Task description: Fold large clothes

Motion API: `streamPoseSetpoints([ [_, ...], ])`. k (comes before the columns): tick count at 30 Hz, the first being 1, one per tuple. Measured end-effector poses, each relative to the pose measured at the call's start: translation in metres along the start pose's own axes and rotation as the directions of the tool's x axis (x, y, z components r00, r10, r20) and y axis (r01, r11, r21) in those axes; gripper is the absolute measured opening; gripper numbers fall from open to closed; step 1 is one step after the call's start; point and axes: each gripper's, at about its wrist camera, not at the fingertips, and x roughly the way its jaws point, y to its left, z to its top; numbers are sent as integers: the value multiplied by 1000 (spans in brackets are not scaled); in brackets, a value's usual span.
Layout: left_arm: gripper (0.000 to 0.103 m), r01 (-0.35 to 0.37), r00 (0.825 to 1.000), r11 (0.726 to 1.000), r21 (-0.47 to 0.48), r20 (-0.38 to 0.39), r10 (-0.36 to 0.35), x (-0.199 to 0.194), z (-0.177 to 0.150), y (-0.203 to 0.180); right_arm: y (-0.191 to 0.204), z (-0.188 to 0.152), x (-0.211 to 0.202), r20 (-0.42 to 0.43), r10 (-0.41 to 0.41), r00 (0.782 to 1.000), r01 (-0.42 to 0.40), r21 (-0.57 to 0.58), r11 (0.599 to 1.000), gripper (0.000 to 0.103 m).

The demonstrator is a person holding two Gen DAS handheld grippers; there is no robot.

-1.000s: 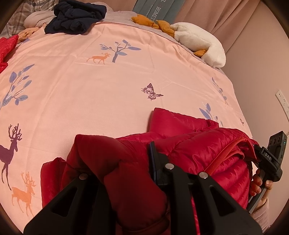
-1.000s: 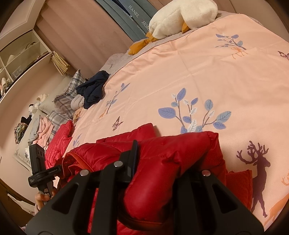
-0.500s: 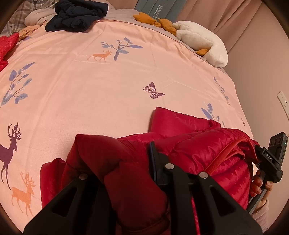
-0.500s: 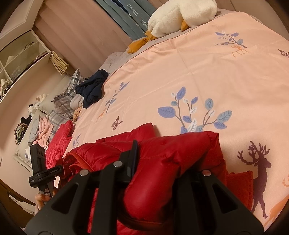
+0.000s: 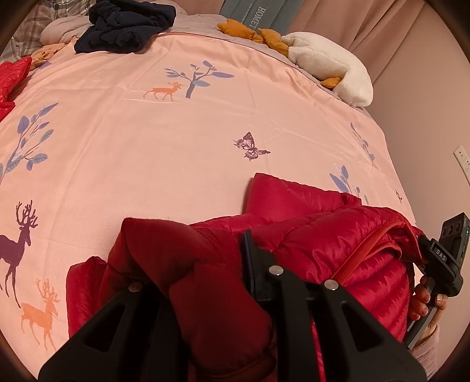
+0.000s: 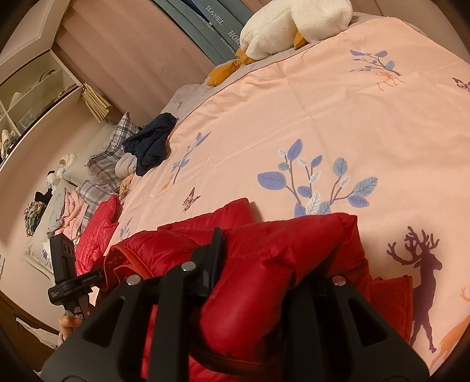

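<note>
A red puffer jacket [image 5: 323, 241] lies bunched at the near edge of a pink bedspread [image 5: 147, 147]. My left gripper [image 5: 191, 252] is shut on a thick fold of it, and the left finger is buried in the fabric. In the right wrist view the jacket [image 6: 164, 249] fills the foreground. My right gripper [image 6: 279, 252] has another fold between its jaws, which are opening slightly while the pads still touch the fabric. Each gripper shows in the other's view, held by a hand: the right one [image 5: 443, 258] and the left one [image 6: 67, 273].
A navy garment [image 5: 126, 26] lies at the far side of the bed, next to plaid pillows [image 6: 105, 164]. A white plush toy [image 5: 329, 70] sits at the far right corner. A second red garment [image 6: 100, 226] lies at the bed's left edge. Shelves [image 6: 29, 88] line the wall.
The right gripper's jaws stand a touch wider around the jacket fold. Both hands and the jacket have kept their places.
</note>
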Motion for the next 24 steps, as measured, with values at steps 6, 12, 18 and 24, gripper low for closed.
streamPoseSetpoints([
  [6,16,-10,1000,1000,6,2,10,-1,0,-2,0,-1,-2,-1,0,1000,0,1,1000,23],
  [12,17,-20,1000,1000,7,4,20,-4,0,-4,2,0,-2,1,0,1000,0,4,1000,27],
  [18,18,-21,1000,1000,0,12,21,-7,-1,-5,8,-4,-9,2,4,1000,-4,10,1000,29],
  [24,22,-23,999,1000,-3,23,23,-12,0,-8,16,-6,-16,7,15,1000,-15,13,1000,41],
])
